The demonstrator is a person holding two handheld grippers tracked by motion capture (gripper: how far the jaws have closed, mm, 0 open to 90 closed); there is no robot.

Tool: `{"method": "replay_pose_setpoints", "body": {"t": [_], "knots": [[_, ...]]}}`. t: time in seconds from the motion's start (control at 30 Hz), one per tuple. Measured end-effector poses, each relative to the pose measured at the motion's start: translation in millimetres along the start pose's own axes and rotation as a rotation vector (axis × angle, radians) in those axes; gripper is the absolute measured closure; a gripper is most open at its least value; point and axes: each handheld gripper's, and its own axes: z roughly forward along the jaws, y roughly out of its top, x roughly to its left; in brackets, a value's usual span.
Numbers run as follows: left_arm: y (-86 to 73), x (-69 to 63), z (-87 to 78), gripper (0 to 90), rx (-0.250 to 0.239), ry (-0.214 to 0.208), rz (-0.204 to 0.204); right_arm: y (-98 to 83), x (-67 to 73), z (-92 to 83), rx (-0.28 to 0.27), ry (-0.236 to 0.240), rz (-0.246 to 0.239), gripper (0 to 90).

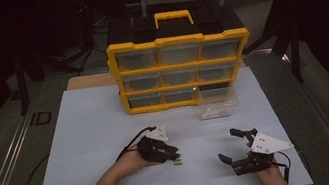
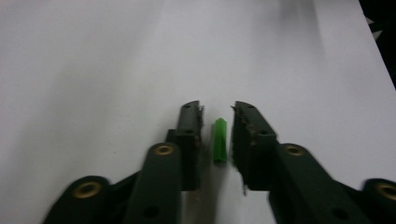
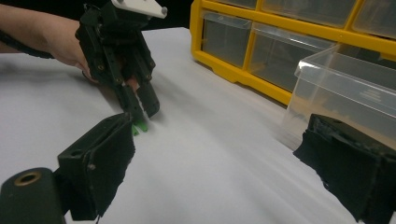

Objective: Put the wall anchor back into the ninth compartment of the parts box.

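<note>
A small green plastic piece [image 2: 220,140] lies on the white table top [image 1: 93,135], also seen as a green speck [image 1: 177,162] just right of my left gripper [image 1: 173,153]. In the left gripper view the piece lies lengthwise between the two black jaws of that gripper [image 2: 217,109], with a thin gap on each side, so the pads are not touching it. The right gripper view shows the left gripper [image 3: 144,112] tilted down over the green piece [image 3: 139,126]. My right gripper [image 1: 227,145] rests near the front right, its jaws wide apart and empty [image 3: 219,121].
A yellow drawer cabinet [image 1: 176,40] with clear drawers stands at the back of the table. One clear drawer [image 1: 217,101] has been pulled out and sits on the table in front of the cabinet's lower right slot, close to my right gripper [image 3: 345,88].
</note>
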Motion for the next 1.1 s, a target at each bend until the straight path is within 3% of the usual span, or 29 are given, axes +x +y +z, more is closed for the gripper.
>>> {"method": "replay_pose_setpoints", "body": {"t": [0.23,0.47,0.77,1.1], "knots": [[1.7,-1.3,2.4,84.5,0.029,0.024,0.033,-0.1,0.1,0.3,0.002,0.000,0.003,9.0],[11.5,1.9,-4.8,85.3,0.044,-0.002,0.024,0.0,-0.3,-0.4,-0.002,-0.004,0.003,9.0],[43.5,6.0,-31.8,85.3,0.025,-0.001,0.022,0.1,-0.3,-0.9,-0.002,-0.005,0.006,9.0],[82.2,6.7,-53.2,85.3,0.014,0.026,0.076,-0.1,-0.6,-0.7,-0.002,-0.005,0.006,9.0]]}}
